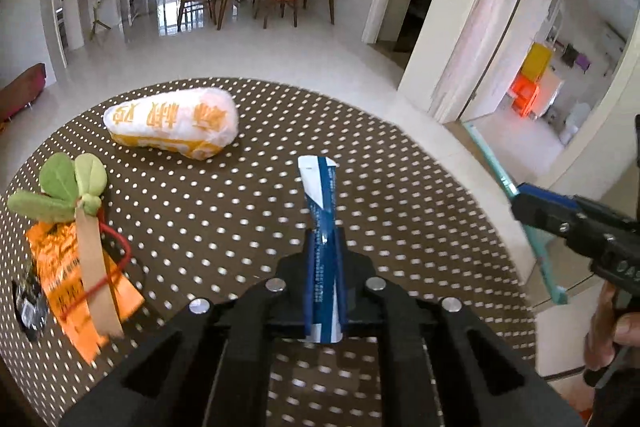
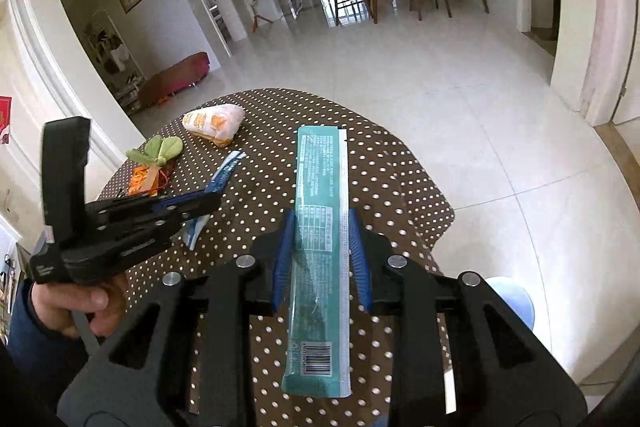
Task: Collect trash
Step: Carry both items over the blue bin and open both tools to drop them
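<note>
My left gripper (image 1: 323, 239) is shut on a blue and white stick wrapper (image 1: 320, 187), held above the brown dotted table (image 1: 224, 211); it also shows in the right wrist view (image 2: 210, 197) with the wrapper (image 2: 228, 169). My right gripper (image 2: 320, 223) is shut on a long teal wrapper (image 2: 320, 227), held above the table's right part (image 2: 392, 179); it also shows in the left wrist view (image 1: 516, 201) with the wrapper (image 1: 492, 163). A white and yellow food bag (image 1: 172, 123) lies at the table's far side.
An orange packet with a plush green leaf tag and red cord (image 1: 80, 259) lies at the table's left edge. A light blue bin (image 2: 516, 303) stands on the tiled floor to the right of the table. A doorway wall (image 1: 460, 27) stands at the right.
</note>
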`<state>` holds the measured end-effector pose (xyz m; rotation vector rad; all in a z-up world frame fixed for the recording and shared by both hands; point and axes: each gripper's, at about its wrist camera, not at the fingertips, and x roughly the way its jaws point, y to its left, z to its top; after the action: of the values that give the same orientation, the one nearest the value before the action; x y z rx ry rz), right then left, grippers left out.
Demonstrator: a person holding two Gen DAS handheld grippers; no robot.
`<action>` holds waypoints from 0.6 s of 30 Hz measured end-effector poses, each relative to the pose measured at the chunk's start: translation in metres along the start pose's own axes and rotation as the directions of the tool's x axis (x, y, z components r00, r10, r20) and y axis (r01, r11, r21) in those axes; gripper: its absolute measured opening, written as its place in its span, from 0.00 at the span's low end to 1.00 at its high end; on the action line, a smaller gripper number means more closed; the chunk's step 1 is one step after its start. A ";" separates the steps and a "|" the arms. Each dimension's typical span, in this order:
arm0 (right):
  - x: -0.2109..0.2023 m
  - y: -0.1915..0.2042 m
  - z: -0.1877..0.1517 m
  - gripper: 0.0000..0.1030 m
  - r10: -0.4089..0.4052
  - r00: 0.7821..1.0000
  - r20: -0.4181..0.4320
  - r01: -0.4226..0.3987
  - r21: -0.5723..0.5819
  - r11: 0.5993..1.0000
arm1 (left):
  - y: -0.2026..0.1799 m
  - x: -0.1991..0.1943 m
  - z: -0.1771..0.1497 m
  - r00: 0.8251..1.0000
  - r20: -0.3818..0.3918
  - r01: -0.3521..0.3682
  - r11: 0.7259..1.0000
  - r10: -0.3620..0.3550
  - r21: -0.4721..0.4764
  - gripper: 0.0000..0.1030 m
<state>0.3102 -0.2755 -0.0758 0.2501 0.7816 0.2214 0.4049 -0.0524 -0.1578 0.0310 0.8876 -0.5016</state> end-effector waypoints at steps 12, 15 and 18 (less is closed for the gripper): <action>-0.041 -0.103 -0.009 0.26 -0.161 0.986 0.029 0.155 0.155 0.976 | -0.073 -0.022 0.001 0.996 0.051 0.070 0.997 -0.072 0.044 0.08; -0.038 -0.144 -0.027 0.26 -0.213 0.977 -0.018 0.212 0.227 0.951 | -0.091 -0.018 0.002 0.995 0.047 0.090 0.994 -0.093 0.064 0.08; -0.026 -0.184 -0.048 0.27 -0.262 0.961 -0.088 0.276 0.288 0.917 | -0.106 -0.009 0.001 0.995 0.030 0.096 0.993 -0.099 0.071 0.08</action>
<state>0.2770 -0.4503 -0.1467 0.4188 0.8870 -0.1546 0.3548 -0.1426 -0.1315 0.0426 0.8412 -0.6225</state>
